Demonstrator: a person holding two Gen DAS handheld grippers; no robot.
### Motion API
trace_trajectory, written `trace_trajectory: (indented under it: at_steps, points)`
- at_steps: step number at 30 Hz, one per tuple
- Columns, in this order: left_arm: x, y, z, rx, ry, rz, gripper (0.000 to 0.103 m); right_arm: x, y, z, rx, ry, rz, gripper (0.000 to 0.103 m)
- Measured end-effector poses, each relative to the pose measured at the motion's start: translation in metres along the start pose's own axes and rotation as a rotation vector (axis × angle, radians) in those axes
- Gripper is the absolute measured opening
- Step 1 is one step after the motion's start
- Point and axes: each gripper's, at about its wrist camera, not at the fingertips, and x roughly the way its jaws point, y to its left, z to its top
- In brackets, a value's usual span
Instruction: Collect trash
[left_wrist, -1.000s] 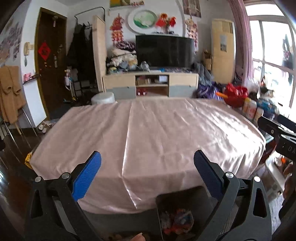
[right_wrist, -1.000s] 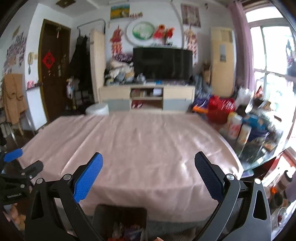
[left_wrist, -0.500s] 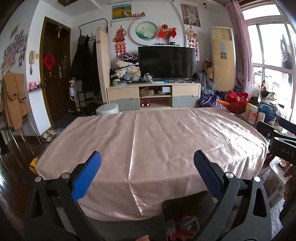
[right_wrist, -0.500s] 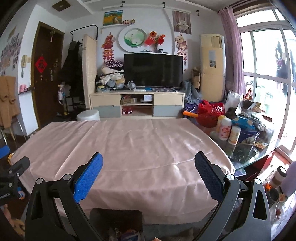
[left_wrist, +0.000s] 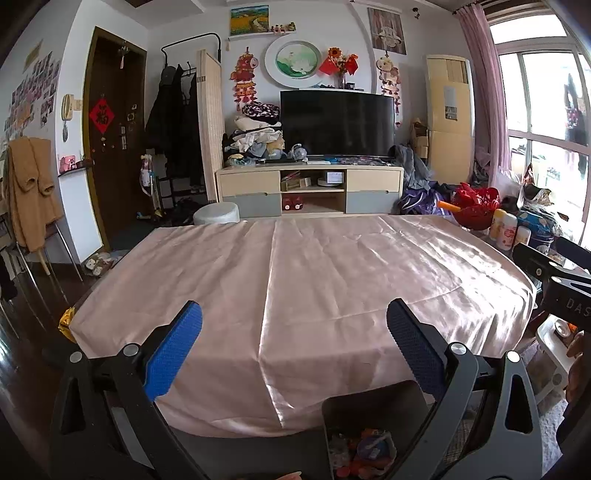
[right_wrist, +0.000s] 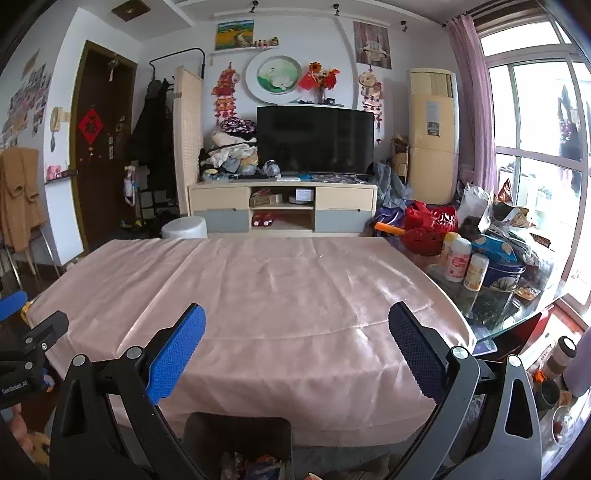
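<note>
A dark trash bin (left_wrist: 373, 417) with colourful wrappers inside stands on the floor below the table's near edge; it also shows in the right wrist view (right_wrist: 236, 435). The table wears a pink satin cloth (left_wrist: 295, 280) with nothing on it. My left gripper (left_wrist: 293, 332) is open and empty, held above and behind the bin. My right gripper (right_wrist: 295, 332) is open and empty too, above the bin. Each gripper shows at the edge of the other's view.
A glass side table (right_wrist: 491, 295) at the right holds bottles, tins and bags. A red basket (left_wrist: 476, 206) sits by the table's far right corner. A TV cabinet (left_wrist: 310, 188) and a white stool (left_wrist: 216, 214) stand beyond. A chair with a coat (left_wrist: 29, 206) is at left.
Both grippers have lifted and tilted up, so the room shows higher and the bin sits lower in view. Both have stayed open and empty.
</note>
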Motion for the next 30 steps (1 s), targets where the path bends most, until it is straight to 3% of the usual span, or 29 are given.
trace_trajectory:
  at_steps: [30]
  points:
    - [-0.0040, 0.0061, 0.0015, -0.015, -0.009, 0.000, 0.095, 0.0006, 0.0080, -0.0007, 0.004, 0.013, 0.031, 0.100]
